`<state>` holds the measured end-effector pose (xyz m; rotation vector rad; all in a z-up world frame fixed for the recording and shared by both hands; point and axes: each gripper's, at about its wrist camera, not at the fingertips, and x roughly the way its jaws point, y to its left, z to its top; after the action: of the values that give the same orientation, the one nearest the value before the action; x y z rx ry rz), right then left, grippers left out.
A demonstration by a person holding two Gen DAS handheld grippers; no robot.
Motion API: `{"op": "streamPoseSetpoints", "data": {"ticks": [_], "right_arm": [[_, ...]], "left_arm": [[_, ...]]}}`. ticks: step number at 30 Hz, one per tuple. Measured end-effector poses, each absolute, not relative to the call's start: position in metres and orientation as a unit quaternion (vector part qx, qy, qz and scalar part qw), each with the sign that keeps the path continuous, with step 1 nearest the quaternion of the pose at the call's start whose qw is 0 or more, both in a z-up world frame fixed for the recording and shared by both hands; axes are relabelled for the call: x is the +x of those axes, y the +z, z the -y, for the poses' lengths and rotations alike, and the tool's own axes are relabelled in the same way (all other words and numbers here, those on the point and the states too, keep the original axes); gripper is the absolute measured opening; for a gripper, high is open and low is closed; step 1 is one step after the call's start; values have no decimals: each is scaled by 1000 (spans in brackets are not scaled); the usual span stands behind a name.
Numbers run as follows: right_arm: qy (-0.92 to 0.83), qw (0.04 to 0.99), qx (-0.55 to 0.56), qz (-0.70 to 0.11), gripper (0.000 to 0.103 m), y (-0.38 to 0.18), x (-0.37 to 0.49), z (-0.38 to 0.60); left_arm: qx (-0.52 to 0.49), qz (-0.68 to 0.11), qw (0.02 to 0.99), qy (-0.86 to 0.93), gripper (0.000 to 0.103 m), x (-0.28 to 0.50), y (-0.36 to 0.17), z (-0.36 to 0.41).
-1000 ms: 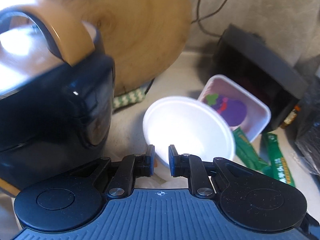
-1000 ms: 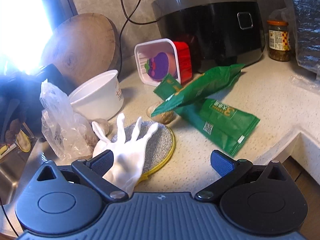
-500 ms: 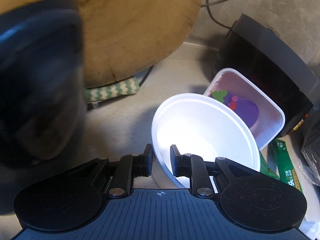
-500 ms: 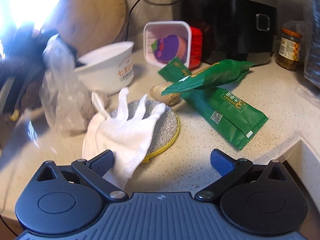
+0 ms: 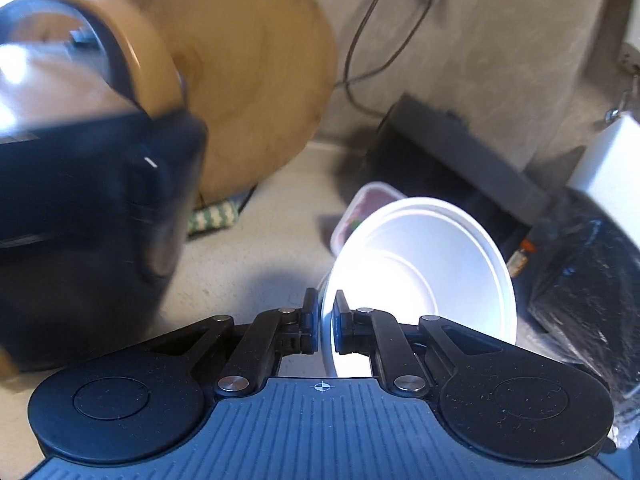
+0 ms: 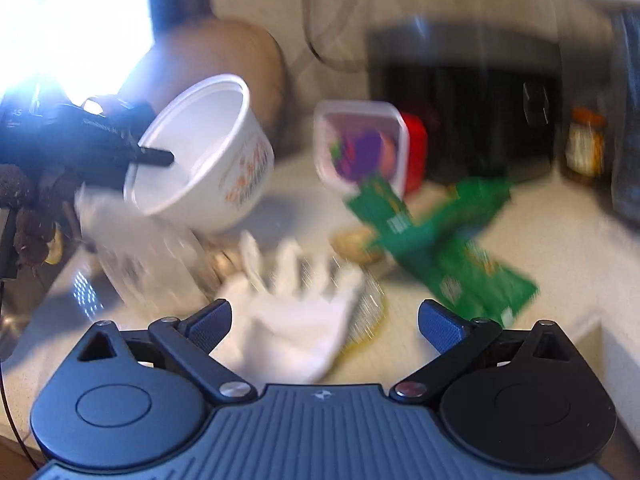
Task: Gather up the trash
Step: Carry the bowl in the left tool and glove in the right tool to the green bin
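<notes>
A white disposable bowl [image 5: 420,272] hangs tilted above the counter. My left gripper [image 5: 325,316] grips its near rim, the jaws closing tight with the pads pressed on the rim. The right wrist view shows the same bowl [image 6: 200,148] raised at the left with the left gripper [image 6: 152,156] on it. My right gripper [image 6: 324,316] stands open and holds nothing, above a white glove [image 6: 296,320]. Green wrappers [image 6: 452,248] lie to the right, a clear plastic bag [image 6: 152,256] to the left. A pink tray [image 6: 360,148] leans behind them.
A black appliance with a tan handle [image 5: 80,200] stands close on the left, a round wooden board [image 5: 256,80] behind it. A black cooker [image 6: 460,92] and a jar [image 6: 584,148] stand at the back right. A scouring pad [image 6: 372,304] lies under the glove. The counter's edge drops at the right.
The left gripper has pinched tighter on the bowl's rim and lifted the bowl off the counter, tilting it. The right gripper rose and rolled a little, staying open.
</notes>
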<state>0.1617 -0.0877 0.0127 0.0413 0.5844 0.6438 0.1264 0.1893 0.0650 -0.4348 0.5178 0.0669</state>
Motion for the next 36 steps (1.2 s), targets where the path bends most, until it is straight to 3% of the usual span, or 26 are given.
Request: {"op": "streamPoseSetpoints", "data": {"ticks": [6, 8, 9, 11, 12, 23, 29, 36], "right_arm": [[305, 907, -39, -288, 97, -1, 160, 47], [294, 905, -55, -304, 70, -10, 163, 38], [292, 907, -64, -297, 67, -11, 161, 35], [310, 902, -54, -295, 19, -4, 154, 38], [319, 897, -40, -302, 17, 1, 152, 41], [259, 942, 66, -201, 17, 48, 75, 127], [149, 961, 123, -200, 17, 10, 29, 199], [4, 956, 169, -241, 16, -58, 1, 288]], "left_arm": [[-203, -203, 957, 44, 11, 89, 94, -191], [-201, -185, 961, 51, 11, 80, 105, -195], [-199, -179, 962, 56, 11, 76, 109, -197], [-193, -174, 964, 63, 11, 69, 114, -198], [-189, -176, 964, 65, 11, 65, 115, -197], [-145, -227, 961, -58, 11, 33, 93, -100], [-110, -272, 939, -180, 11, 33, 33, 0], [-131, -366, 887, -251, 11, 58, -75, 75]]}}
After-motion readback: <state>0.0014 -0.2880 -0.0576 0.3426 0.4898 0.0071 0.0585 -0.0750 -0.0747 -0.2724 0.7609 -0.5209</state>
